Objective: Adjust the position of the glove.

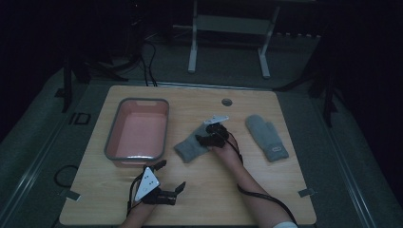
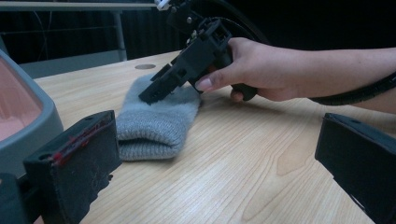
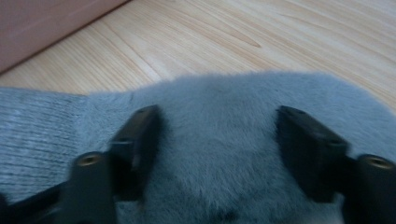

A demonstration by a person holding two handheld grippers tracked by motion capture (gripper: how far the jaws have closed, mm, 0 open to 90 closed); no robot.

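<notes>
Right tongs pressed onto a grey mitten

The right tongs (image 1: 205,137) stand spread, their jaws down on the near grey mitten (image 1: 192,146) at mid-worktop (image 1: 214,190). The left tongs (image 1: 172,178) hover spread near the pink tub (image 1: 138,130).

The mitten (image 3: 243,154) is soft, fuzzy grey cloth with a knitted cuff. The table (image 2: 224,177) is smooth, pale wood. The tub (image 1: 138,128) looks like smooth plastic.
</notes>
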